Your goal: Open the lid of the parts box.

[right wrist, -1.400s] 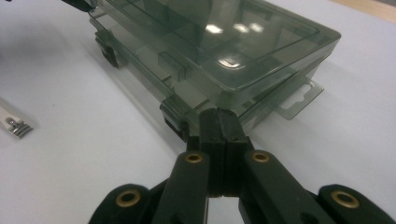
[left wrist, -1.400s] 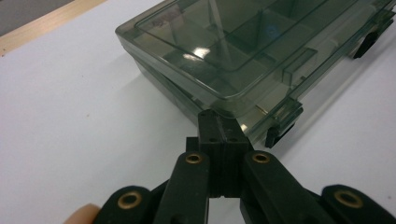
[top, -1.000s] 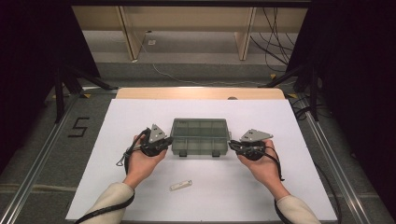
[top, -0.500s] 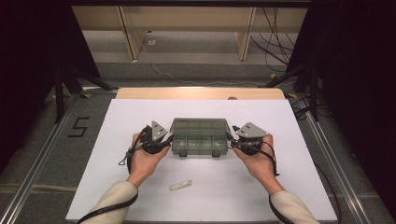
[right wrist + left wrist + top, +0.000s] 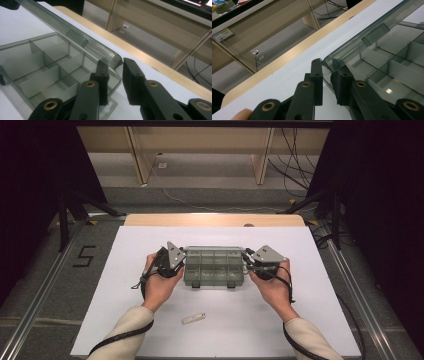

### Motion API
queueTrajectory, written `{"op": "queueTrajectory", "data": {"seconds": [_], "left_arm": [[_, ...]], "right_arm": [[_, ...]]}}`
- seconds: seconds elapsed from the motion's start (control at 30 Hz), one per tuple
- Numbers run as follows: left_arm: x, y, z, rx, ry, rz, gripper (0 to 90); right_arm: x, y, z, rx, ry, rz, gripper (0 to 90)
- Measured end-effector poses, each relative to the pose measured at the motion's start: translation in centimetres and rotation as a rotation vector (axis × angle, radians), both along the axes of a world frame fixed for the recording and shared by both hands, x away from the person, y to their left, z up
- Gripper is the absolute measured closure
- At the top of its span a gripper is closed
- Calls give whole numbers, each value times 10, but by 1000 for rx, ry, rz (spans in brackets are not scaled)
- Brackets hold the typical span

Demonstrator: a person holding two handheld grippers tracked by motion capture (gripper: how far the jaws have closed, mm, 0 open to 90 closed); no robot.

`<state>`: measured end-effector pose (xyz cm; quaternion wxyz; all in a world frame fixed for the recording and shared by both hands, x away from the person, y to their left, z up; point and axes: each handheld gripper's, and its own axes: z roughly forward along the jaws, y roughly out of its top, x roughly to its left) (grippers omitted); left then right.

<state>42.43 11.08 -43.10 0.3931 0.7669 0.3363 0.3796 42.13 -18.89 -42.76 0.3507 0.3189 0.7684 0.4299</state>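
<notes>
A clear grey compartment box [image 5: 214, 270] lies in the middle of the white table top [image 5: 125, 270]. Its hinged lid [image 5: 367, 32] [image 5: 62, 30] is tilted up off the dividers [image 5: 392, 65] [image 5: 37, 65]. My left gripper [image 5: 179, 262] [image 5: 327, 71] is at the box's left end; its jaws have just been closing and now pinch the lid's corner. At the right end, my right gripper [image 5: 247, 262] [image 5: 113, 67] has also just been closing, and it is shut on the lid's other corner, one jaw inside it and one outside.
A small white stick-shaped object [image 5: 194, 318] lies on the table in front of the box, between the person's forearms. A wooden strip [image 5: 215, 220] runs along the table's far edge, with the floor, cables and shelving beyond.
The right hand has come in to the box's right end and risen slightly. The left hand has stayed at the left end.
</notes>
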Motion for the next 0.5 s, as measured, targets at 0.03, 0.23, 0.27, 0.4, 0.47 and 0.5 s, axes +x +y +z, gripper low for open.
{"op": "queueTrajectory", "data": {"seconds": [0.03,0.23,0.27,0.4,0.47,0.5], "left_arm": [[1,0,1,4,-5,5,801],[6,-2,5,0,-11,25,815],[7,-2,5,-1,-9,27,816],[12,-2,8,-15,-7,31,816],[14,-2,8,-23,-8,34,816],[15,-2,8,-23,-7,35,816]], "right_arm": [[1,1,1,-5,-11,-13,772],[5,3,3,-1,-36,-37,799],[6,3,4,7,-26,-40,805],[10,4,5,16,-33,-50,814],[12,4,6,23,-37,-53,817],[13,4,6,20,-38,-54,818]]}}
